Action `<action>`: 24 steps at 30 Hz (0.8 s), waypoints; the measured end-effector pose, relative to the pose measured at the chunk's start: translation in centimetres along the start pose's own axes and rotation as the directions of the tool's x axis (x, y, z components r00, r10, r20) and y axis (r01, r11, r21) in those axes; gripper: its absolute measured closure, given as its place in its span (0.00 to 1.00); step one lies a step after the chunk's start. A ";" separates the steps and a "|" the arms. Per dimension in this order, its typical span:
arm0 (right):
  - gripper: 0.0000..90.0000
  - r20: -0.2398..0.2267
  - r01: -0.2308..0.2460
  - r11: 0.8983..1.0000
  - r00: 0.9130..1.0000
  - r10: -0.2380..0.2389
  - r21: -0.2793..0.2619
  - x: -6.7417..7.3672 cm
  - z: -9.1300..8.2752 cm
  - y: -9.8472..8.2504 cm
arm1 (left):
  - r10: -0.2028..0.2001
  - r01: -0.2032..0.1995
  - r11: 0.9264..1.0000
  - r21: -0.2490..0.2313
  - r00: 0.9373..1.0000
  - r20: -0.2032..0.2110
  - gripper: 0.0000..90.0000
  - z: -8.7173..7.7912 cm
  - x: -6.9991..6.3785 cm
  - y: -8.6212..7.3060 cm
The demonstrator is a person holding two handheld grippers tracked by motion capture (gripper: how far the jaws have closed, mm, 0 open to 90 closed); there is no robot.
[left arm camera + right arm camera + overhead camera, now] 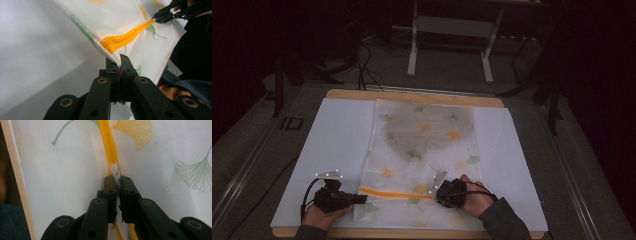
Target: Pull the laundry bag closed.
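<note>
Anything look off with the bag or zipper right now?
Nothing stands out. The mesh bag lies flat; the left gripper pinches its corner by the orange zipper, and the right gripper clamps the white pull tab.

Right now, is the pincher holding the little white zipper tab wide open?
No, in the right gripper view the right gripper has its jaws closed on the white zipper pull of the orange zipper.

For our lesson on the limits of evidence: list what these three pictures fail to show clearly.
- Grey round thing inside the white leaf-printed mesh bag: high view, veiled by the mesh; identity unclear.
- White zip pull: right gripper view, lower part hidden between the right gripper jaws.
- Bag corner: left gripper view, tip hidden between the left gripper jaws.
- Orange zip: high view, teeth too small.
</note>
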State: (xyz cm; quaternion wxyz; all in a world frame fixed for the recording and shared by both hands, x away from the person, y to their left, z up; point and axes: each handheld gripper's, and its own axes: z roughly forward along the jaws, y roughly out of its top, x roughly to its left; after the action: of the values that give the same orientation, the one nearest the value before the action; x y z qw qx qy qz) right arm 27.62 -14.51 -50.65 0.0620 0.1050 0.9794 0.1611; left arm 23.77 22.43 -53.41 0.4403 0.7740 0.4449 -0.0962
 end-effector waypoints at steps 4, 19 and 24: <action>0.94 -0.001 -0.005 1.000 1.000 0.005 0.003 -0.1 -0.1 -0.3 | 0.000 0.000 1.000 0.000 1.000 0.000 0.98 0.0 0.0 0.0; 0.94 0.005 -0.019 1.000 1.000 0.019 0.005 -0.3 -0.4 -1.0 | -0.001 0.001 1.000 0.000 1.000 -0.001 0.98 0.0 0.0 0.0; 0.94 0.005 -0.023 1.000 1.000 0.023 0.010 -0.3 -0.5 -1.3 | -0.003 0.003 1.000 -0.002 1.000 0.000 0.98 0.0 0.0 0.0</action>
State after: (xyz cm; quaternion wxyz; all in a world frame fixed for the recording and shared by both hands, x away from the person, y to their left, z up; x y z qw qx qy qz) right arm 27.62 -15.90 -50.58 0.0621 0.1172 0.9787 0.1565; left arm 23.76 22.48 -53.41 0.4410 0.7728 0.4461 -0.0964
